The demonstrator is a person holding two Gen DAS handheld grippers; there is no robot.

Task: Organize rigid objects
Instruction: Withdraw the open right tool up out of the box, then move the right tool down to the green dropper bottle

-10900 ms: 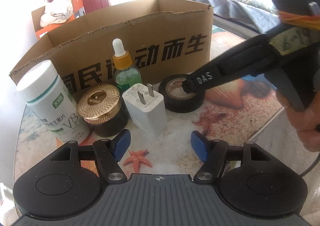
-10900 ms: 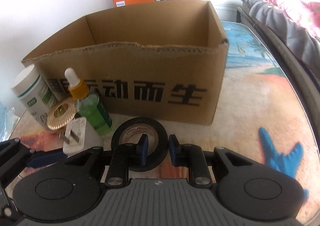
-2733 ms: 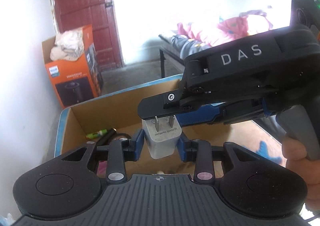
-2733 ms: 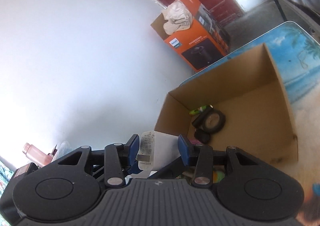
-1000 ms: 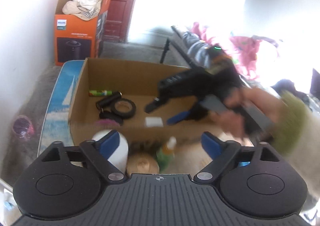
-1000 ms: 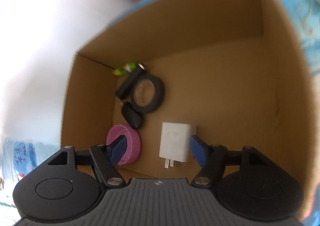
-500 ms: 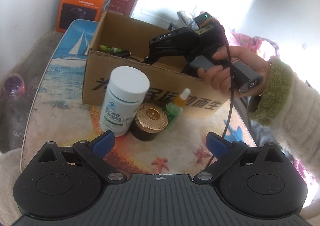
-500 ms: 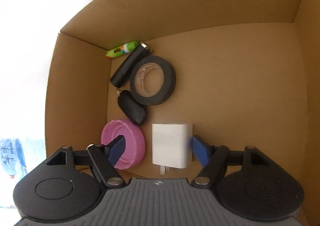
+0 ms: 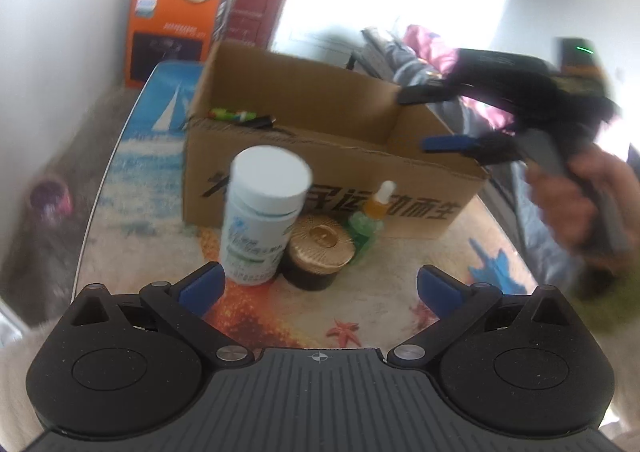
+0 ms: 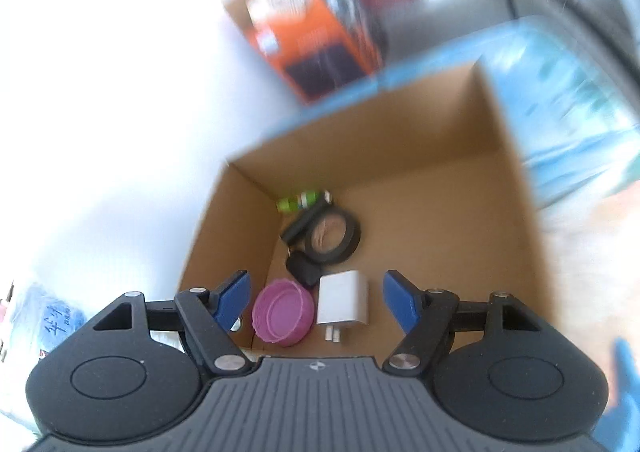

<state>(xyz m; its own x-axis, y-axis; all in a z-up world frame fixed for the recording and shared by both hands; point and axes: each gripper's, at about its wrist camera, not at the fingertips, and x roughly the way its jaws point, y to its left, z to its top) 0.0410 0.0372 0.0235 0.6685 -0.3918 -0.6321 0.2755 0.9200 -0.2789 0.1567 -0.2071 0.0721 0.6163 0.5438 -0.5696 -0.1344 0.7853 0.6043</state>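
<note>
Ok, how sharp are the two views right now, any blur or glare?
Left wrist view: window blown out white, right tool and hand motion-smeared, bottle slightly soft. Right wrist view: background streaked with blur, wall overexposed, yet charger and tape in the box stay readable.

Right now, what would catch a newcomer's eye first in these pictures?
Probably the cardboard box on the table, with a white charger, a pink lid and a tape roll inside. In front of it stands a white pill bottle, near the open left claw.
</note>
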